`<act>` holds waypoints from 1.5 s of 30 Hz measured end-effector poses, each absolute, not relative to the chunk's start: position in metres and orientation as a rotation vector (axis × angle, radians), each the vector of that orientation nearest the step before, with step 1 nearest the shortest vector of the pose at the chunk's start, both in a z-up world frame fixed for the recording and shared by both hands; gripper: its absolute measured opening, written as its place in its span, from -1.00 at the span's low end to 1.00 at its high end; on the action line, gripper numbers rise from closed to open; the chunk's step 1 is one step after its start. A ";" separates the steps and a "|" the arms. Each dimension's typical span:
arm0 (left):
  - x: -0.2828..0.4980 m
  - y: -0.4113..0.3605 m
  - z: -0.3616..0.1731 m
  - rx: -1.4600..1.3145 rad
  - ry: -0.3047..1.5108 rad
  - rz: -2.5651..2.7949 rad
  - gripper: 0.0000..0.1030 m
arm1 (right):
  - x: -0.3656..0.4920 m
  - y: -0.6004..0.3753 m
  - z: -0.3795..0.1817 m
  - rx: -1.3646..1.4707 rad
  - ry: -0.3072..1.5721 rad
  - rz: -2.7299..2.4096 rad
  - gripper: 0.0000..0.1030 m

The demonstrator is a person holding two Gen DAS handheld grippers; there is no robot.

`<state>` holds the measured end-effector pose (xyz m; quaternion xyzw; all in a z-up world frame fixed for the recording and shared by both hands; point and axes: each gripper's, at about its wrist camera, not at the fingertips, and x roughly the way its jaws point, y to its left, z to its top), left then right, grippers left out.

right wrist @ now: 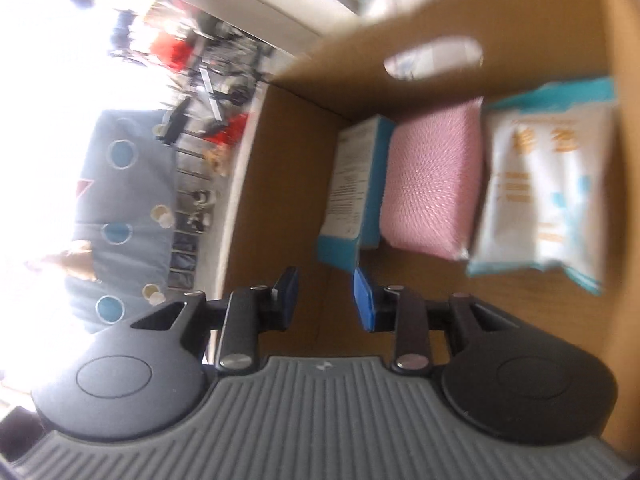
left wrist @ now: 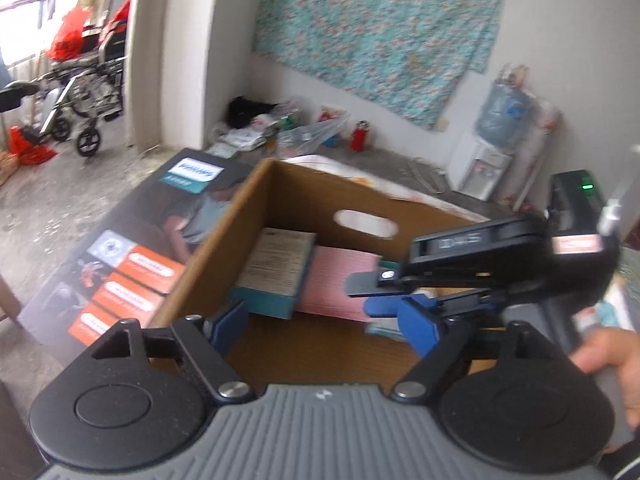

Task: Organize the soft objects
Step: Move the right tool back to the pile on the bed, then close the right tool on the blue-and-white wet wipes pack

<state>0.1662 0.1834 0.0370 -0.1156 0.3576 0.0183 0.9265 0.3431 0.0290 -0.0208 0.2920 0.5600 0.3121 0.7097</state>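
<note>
An open cardboard box point(left wrist: 304, 196) point(right wrist: 520, 12) holds a teal carton point(left wrist: 276, 268) point(right wrist: 352, 184), a pink soft pack point(left wrist: 340, 280) point(right wrist: 432, 176) and a white and teal packet point(right wrist: 548, 192), lying side by side on its floor. My left gripper point(left wrist: 324, 326) hangs over the box's near side, open, with nothing between its blue pads. My right gripper point(right wrist: 325, 298) is also above the box floor with a small empty gap between its fingers. In the left wrist view it point(left wrist: 370, 294) reaches in from the right over the pink pack.
A large printed carton point(left wrist: 132, 256) lies left of the box. A wheelchair point(left wrist: 92, 92) stands at the far left and a water dispenser point(left wrist: 492, 136) by the wall. Bags and bottles point(left wrist: 280, 128) crowd the ledge behind. A hand point(left wrist: 612, 356) is at the right edge.
</note>
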 end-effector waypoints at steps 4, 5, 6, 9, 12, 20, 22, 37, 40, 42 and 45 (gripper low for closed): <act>0.154 0.151 0.029 -0.213 0.779 -0.045 0.61 | 0.308 -0.031 0.015 0.638 1.146 0.715 -0.38; 0.152 0.143 0.027 -0.212 0.796 -0.066 0.61 | 0.298 -0.050 0.022 0.644 1.120 0.710 -0.37; 0.149 0.135 0.022 -0.213 0.814 -0.096 0.61 | 0.289 -0.067 0.028 0.649 1.095 0.705 -0.36; 0.144 0.112 0.008 -0.215 0.900 -0.195 0.60 | 0.260 -0.118 0.041 0.659 1.023 0.651 -0.33; 0.140 0.096 -0.008 -0.238 0.985 -0.264 0.60 | 0.232 -0.167 0.046 0.679 0.975 0.584 -0.26; 0.125 0.067 -0.039 -0.311 1.135 -0.393 0.55 | 0.181 -0.257 0.007 0.775 0.950 0.454 -0.21; 0.120 0.060 -0.043 -0.287 1.148 -0.418 0.56 | 0.172 -0.268 -0.002 0.793 0.948 0.443 -0.20; 0.083 0.020 -0.022 -0.130 1.123 -0.432 0.64 | 0.144 -0.284 0.002 0.788 0.901 0.417 -0.19; 0.080 0.025 -0.015 -0.117 1.111 -0.430 0.64 | 0.137 -0.294 0.005 0.783 0.884 0.395 -0.17; 0.074 0.029 -0.005 -0.116 1.072 -0.410 0.65 | 0.132 -0.302 0.006 0.780 0.867 0.373 -0.17; 0.060 0.030 0.016 -0.075 0.961 -0.398 0.75 | 0.121 -0.318 0.014 0.758 0.823 0.339 -0.14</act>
